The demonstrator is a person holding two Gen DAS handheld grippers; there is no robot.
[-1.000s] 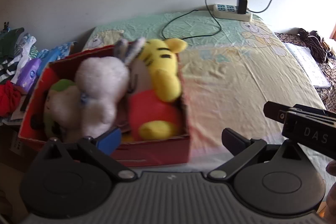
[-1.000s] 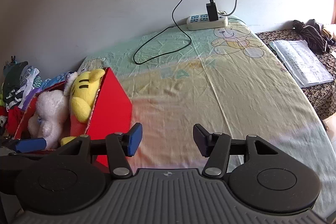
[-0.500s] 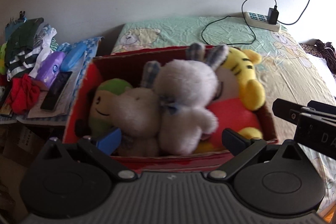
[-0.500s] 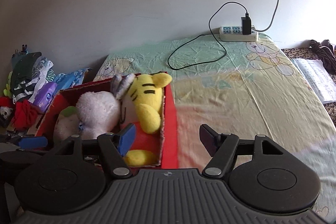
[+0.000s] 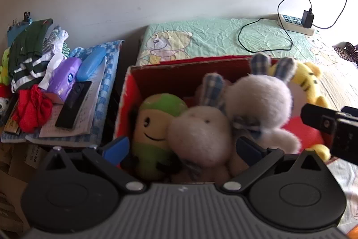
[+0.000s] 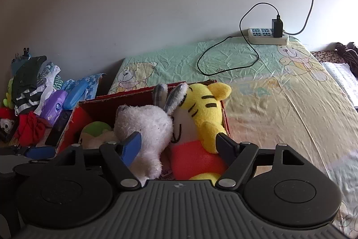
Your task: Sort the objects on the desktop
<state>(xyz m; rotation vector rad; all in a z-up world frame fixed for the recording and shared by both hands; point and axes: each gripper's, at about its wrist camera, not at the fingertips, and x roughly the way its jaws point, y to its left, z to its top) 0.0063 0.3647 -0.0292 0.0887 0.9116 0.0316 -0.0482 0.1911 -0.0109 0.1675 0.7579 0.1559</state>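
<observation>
On bed sheet (image 6: 268,104): red cardboard box (image 5: 161,73), holding green-capped plush (image 5: 154,127), two white plush rabbits (image 5: 201,138), yellow tiger plush (image 6: 201,111). Above box: left gripper (image 5: 181,147), jaws spread, nothing between, hovering over rabbits. Right gripper (image 6: 179,146) likewise spread wide and empty, near tiger. Left of box: clutter pile with purple pack (image 5: 64,77), black remote (image 5: 71,104). Far back: power strip (image 6: 266,36).

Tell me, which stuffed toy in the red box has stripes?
The yellow tiger plush, at the right end of the red cardboard box. It alone has black stripes; the white bunny plush beside it is plain and fluffy, and the green-capped plush has none.
</observation>
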